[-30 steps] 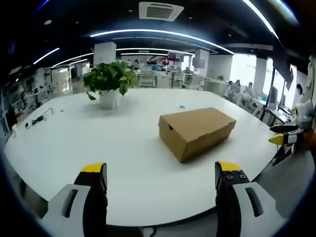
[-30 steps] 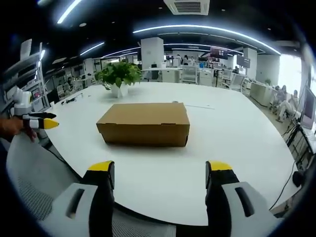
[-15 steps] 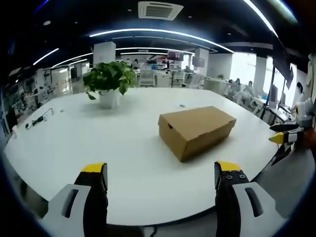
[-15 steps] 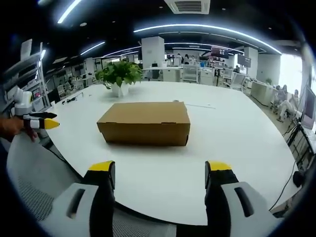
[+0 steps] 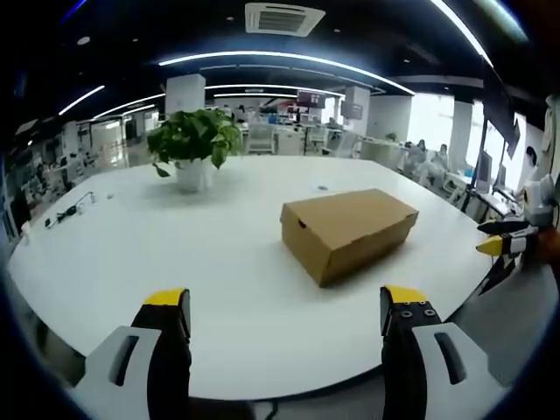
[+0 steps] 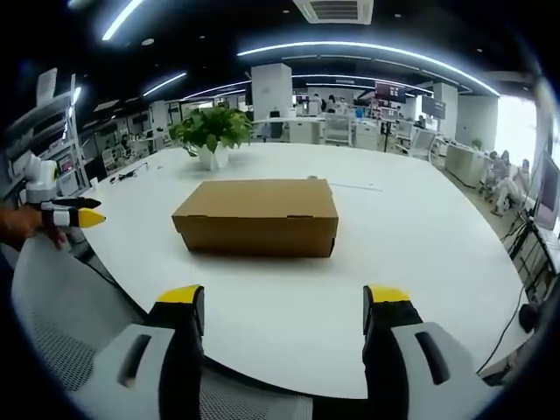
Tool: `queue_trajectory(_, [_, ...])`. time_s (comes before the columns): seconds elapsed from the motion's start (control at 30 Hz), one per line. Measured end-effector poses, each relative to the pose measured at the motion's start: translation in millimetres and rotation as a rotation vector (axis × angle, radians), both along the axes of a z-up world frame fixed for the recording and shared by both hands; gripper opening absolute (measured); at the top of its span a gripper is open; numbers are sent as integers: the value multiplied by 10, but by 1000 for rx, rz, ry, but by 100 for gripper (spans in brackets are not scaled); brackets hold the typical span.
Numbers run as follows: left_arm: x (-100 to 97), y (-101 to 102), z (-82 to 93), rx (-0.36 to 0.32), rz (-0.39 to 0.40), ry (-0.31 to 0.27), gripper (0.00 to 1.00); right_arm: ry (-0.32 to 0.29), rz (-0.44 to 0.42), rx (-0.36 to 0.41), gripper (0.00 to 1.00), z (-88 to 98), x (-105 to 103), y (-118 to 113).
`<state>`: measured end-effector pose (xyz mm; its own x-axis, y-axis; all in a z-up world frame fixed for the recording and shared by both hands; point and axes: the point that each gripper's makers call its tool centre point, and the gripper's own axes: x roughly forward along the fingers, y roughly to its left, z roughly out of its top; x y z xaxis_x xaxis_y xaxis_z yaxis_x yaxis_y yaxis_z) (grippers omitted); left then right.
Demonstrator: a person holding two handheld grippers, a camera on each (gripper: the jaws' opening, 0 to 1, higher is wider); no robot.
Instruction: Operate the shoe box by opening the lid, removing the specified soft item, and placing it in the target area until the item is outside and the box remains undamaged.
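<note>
Change: almost none, your 2 views hold steady, so approach not begun | shoe box lid down, mid-table, in front of potted plant | left gripper jaws wide, empty | right gripper jaws wide, empty | no readable writing on box

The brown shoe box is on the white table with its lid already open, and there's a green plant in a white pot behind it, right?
Not quite. The shoe box has its lid shut, flat on top, as the right gripper view shows. The rest is right: it sits on the white table, and the green plant in its white pot stands behind it.
</note>
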<state>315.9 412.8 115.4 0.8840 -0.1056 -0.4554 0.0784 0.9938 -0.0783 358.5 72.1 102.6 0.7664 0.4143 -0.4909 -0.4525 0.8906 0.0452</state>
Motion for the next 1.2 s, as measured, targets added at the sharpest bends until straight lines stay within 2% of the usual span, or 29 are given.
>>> queue_trajectory(1.2, [-3, 7, -48, 13, -7, 17, 91, 6, 7, 5, 68, -12, -7, 8])
